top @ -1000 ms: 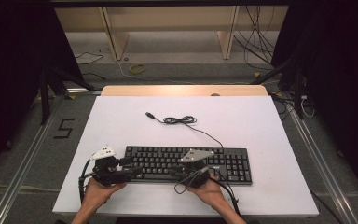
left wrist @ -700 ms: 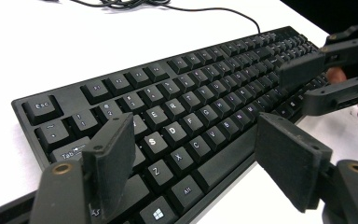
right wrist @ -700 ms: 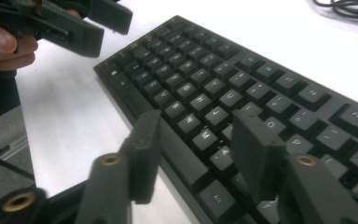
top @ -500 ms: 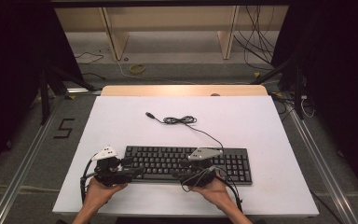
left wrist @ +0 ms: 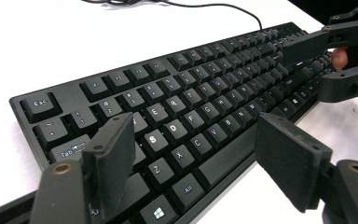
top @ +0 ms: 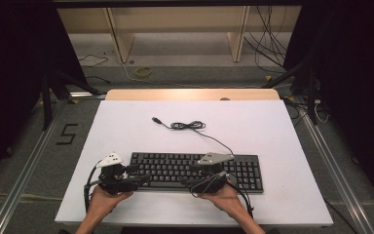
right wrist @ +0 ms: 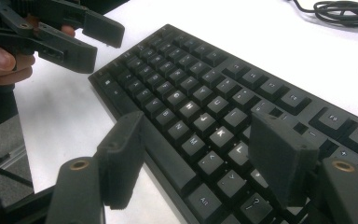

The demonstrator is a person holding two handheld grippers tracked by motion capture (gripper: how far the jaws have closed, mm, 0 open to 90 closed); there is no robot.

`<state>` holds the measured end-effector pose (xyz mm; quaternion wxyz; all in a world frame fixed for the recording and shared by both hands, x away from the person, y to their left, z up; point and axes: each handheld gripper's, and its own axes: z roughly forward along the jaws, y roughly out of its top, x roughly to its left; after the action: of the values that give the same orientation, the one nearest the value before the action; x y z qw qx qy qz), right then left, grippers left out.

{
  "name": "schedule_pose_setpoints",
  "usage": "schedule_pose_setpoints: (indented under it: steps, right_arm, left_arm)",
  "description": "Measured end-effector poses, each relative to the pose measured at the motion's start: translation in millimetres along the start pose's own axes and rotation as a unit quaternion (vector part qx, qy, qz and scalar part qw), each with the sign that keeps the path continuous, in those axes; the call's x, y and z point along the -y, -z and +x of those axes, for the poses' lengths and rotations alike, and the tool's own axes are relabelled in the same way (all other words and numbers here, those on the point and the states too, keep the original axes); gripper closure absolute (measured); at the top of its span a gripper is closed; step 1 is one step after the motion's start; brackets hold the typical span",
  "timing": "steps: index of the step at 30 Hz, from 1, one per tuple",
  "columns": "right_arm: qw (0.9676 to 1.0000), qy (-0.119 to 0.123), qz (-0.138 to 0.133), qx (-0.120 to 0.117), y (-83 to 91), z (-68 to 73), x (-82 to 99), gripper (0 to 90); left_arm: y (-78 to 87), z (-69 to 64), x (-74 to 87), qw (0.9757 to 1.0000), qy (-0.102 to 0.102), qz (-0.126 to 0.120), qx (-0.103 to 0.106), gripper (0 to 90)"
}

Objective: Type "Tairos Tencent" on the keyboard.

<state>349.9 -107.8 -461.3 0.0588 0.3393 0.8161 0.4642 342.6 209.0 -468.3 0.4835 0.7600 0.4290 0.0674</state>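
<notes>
Your left claw (top: 135, 179) and right claw (top: 194, 176) both hang wide open and empty over the front edge of the black keyboard (top: 243, 168) (long axis across the white surface (top: 272, 126)), left nearer its left end.

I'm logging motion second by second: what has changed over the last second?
Little. The right gripper and its hand slid slightly toward the person and to their right along the front edge of the keyboard. Nothing was grasped or released; its fingers are spread open. The left gripper, also open, the keyboard and its cable stayed put.
</notes>
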Motion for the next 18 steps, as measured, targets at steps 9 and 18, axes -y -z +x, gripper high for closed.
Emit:
schedule_pose_setpoints:
  steps: [9, 18]
  right_arm:
    - [1.0, -0.003, -0.003, 0.004, 1.6, -2.1, -2.5, 35.5]
    - [1.0, -0.003, 0.001, 0.0, 1.0, -3.0, -7.9, 33.2]
  left_arm:
    - [-0.5, 0.9, 0.4, 1.0, 0.001, 0.009, -0.001, 29.3]
    - [-1.5, 1.1, 0.8, 0.9998, 0.005, 0.017, -0.001, 30.7]
